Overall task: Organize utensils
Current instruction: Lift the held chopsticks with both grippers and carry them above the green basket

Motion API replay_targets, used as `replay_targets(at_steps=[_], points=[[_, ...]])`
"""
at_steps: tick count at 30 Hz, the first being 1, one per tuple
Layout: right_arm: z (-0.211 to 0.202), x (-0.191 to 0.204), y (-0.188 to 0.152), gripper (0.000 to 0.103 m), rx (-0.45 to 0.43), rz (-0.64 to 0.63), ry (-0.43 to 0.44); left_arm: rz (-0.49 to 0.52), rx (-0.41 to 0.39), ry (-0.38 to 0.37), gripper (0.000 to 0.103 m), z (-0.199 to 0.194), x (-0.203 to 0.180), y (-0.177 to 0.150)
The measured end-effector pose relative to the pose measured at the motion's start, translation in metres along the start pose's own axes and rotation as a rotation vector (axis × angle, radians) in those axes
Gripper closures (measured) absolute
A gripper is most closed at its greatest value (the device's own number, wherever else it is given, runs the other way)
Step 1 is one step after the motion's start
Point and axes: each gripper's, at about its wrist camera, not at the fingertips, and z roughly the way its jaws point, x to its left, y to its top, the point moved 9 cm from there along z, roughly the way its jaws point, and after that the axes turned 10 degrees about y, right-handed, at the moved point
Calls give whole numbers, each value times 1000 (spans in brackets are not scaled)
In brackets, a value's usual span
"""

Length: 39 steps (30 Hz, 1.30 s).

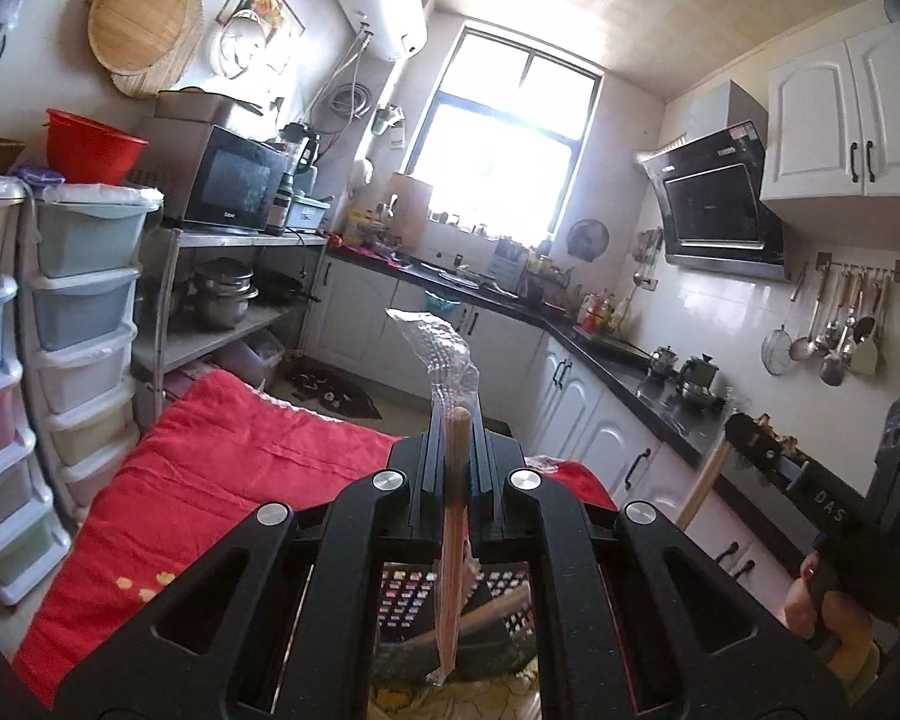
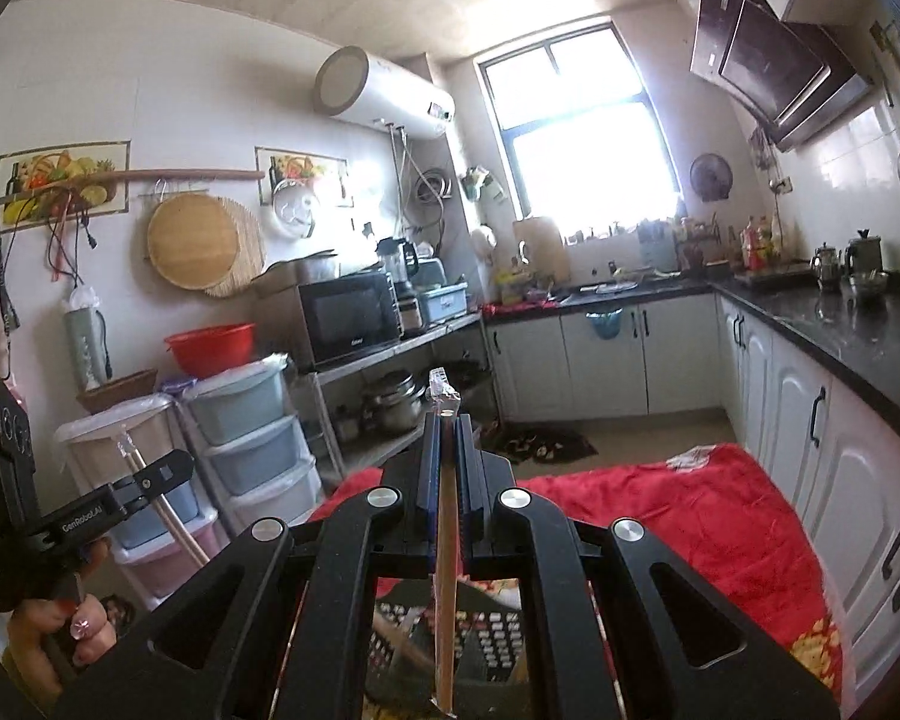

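1. left gripper (image 1: pixel 457 420), seen from its own camera, is clamped on a wooden stick in a clear plastic sleeve (image 1: pixel 455 480); the stick runs up between the two fingers and the crinkled sleeve end sticks out past the tips, bent to the left.
2. same view: under the gripper lies a red blanket (image 1: pixel 222 480) spread out low in the room, beside a stack of pastel plastic drawers (image 1: pixel 84 324) with a red basin (image 1: pixel 93 147) on top.
3. same view: at the right edge the right gripper (image 1: pixel 750 435) shows from the side, held by a hand (image 1: pixel 822 609), with a pale stick (image 1: pixel 699 489) slanting down from its tip.
4. same view: ladles and spatulas hang on a wall rail (image 1: pixel 852 324) under the range hood (image 1: pixel 720 210).
5. right gripper (image 2: pixel 447 420), from its own camera, is closed tight on a second sleeved wooden stick (image 2: pixel 447 540); the clear sleeve tip pokes out just above the fingers.
6. same view: at the left the left gripper (image 2: pixel 168 468) shows side-on in a hand (image 2: pixel 66 630), its stick (image 2: pixel 168 516) angled down and its clear sleeve end rising above the tip.
7. same view: the red blanket (image 2: pixel 690 516) lies to the lower right, next to white cabinets under a dark counter (image 2: pixel 840 324).
8. same view: a microwave (image 2: pixel 348 315) stands on a metal shelf at the far wall.
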Motion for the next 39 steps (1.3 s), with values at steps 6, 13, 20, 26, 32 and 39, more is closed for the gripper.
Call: replay_targets(at_steps=[6, 13, 20, 26, 32, 39], points=[[9, -16, 10, 98, -15, 23, -17, 10, -7, 25, 100, 17, 0, 9], [21, -23, 17, 98, -36, 20, -21, 31, -17, 32, 100, 39, -5, 11], [33, -23, 4, 98, -43, -32, -46, 35, 0, 32, 100, 60, -2, -6], [41, -23, -16, 98, -37, -55, -61, 42, 19, 35, 100, 72, 1, -24], [47, -28, -37, 98, -14, -19, -69, 56, 37, 30, 100, 79, 1, -39], [49, -36, -55, 98, 2, 18, -88, 74, 57, 19, 100, 82, -1, -55]])
